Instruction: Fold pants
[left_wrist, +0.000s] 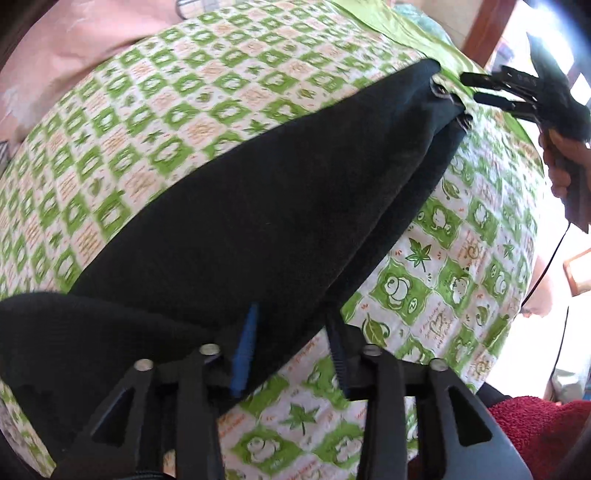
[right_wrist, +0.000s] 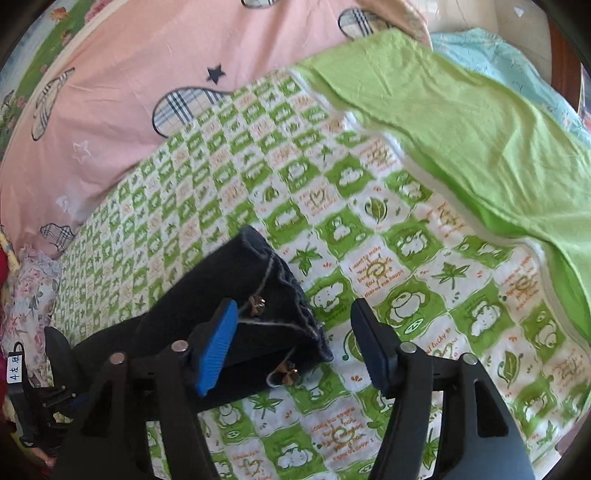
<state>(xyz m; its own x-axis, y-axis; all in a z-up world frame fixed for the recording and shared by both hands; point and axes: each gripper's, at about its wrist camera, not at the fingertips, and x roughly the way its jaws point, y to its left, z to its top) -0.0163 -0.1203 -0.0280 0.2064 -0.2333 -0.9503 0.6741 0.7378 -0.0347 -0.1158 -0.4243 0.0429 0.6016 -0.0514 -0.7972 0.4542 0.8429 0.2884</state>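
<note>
Black pants (left_wrist: 258, 206) lie folded lengthwise on a green and white patterned bedsheet (left_wrist: 147, 110). My left gripper (left_wrist: 291, 332) is shut on the near end of the pants, cloth pinched between its fingers. The far leg cuffs with small metal charms (left_wrist: 443, 92) lie by my right gripper (left_wrist: 469, 88). In the right wrist view my right gripper (right_wrist: 295, 347) is open, its blue pad (right_wrist: 216, 347) over the leg cuffs (right_wrist: 280, 306), holding nothing. The left gripper shows at the lower left edge (right_wrist: 40, 402).
A pink quilt (right_wrist: 147, 74) lies at the back of the bed. A plain green sheet (right_wrist: 461, 129) lies at the back right. A red towel (left_wrist: 543, 432) is at the lower right in the left wrist view.
</note>
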